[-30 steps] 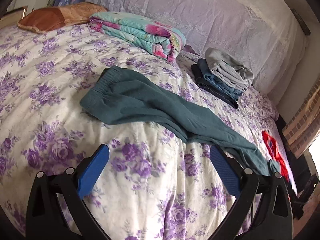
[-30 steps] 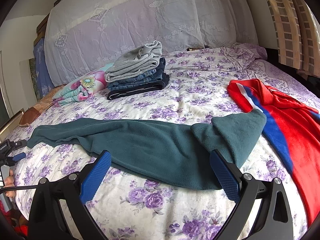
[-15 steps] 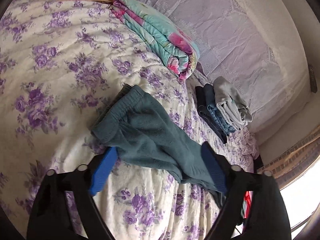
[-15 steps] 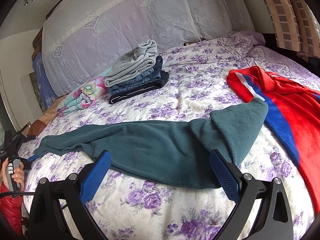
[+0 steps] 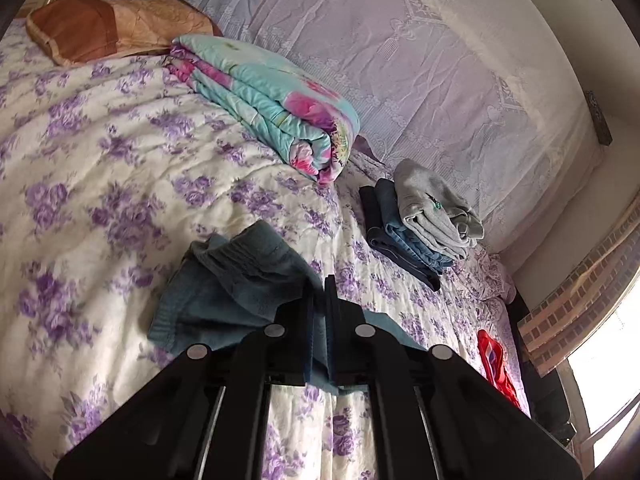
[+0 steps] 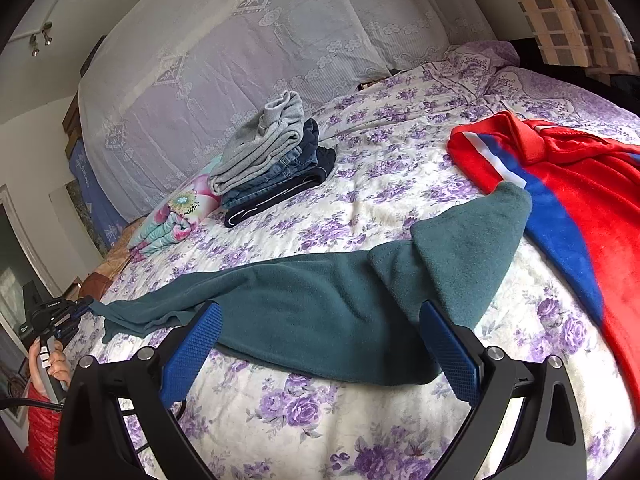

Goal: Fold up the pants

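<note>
We view along each gripper, low over the bed (image 5: 100,168); both share the teal pants (image 6: 320,312) and, toward 12 o'clock, the folded-clothes stack (image 5: 420,224).

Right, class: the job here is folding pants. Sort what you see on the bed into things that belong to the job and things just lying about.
Belong to the job:
teal pants
left gripper, shut on the pants' waistband end
right gripper, open over the leg end

Just lying about:
stack of folded clothes
red and blue garment
floral quilt
brown pillow
</note>
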The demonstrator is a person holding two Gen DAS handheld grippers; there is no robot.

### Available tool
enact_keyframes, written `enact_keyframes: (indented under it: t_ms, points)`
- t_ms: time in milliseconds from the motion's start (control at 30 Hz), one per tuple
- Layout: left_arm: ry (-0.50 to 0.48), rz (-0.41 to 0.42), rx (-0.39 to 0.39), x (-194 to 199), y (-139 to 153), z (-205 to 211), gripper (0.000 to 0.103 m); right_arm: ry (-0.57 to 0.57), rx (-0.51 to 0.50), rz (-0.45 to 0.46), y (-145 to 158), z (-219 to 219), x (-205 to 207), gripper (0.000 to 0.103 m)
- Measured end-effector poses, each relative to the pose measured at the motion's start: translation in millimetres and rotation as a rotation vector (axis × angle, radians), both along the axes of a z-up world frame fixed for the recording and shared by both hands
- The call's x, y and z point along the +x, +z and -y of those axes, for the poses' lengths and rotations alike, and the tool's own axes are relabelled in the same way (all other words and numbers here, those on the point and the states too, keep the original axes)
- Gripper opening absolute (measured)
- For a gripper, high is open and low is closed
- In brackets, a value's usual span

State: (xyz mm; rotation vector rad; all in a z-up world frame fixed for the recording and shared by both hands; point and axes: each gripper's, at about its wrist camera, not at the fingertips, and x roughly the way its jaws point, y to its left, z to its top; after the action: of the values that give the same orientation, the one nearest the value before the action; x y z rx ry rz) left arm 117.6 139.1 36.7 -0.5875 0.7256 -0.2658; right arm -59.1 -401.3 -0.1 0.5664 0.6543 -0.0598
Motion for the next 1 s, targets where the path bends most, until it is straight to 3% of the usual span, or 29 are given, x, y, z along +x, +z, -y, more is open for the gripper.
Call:
enact_keyframes:
  t_ms: [233, 433, 533, 567, 667, 800, 867, 900, 967, 1000]
  points:
    - [0.056, 0.073, -0.065, 48.7, 18.8, 0.5, 0.004, -0.036, -0.120, -0.036, 13.6, 17.9, -4.7, 0.100]
    - [0.070, 0.102, -0.021, 97.9, 23.1, 16.3, 0.004, -0.047, -0.062, -0.100, 6.3, 31.1, 0.7, 0.100]
    - [-0.018, 0.111, -0.099, 87.6, 4.8, 16.9, 0.005, -0.054, -0.086, -0.160, 1.9, 31.2, 5.0, 0.098]
    - [-0.031, 0.120, -0.085, 79.7, -1.2, 16.7, 0.011, -0.059, -0.117, -0.171, 2.1, 29.9, 5.8, 0.091]
    - [0.017, 0.097, 0.002, 61.4, -13.7, 9.7, 0.046, -0.035, -0.274, -0.170, 10.3, 15.0, 14.7, 0.076]
    - [0.059, 0.075, -0.048, 47.5, -25.9, -11.2, 0.060, 0.130, -0.406, -0.172, 11.8, -20.2, 45.4, 0.074]
    - [0.088, 0.050, -0.064, 45.0, -31.4, -19.2, 0.062, 0.166, -0.372, -0.225, 2.9, -17.8, 62.7, 0.074]
    - [0.102, 0.046, -0.072, 43.3, -32.9, -22.8, 0.062, 0.170, -0.307, -0.272, -5.7, -7.1, 69.2, 0.074]
    - [0.124, 0.046, -0.082, 38.5, -34.8, -29.5, 0.070, 0.094, -0.209, -0.348, -19.2, 20.3, 64.7, 0.072]
    - [0.142, 0.044, -0.078, 36.2, -35.2, -32.1, 0.076, 0.020, -0.231, -0.363, -18.3, 36.6, 52.3, 0.072]
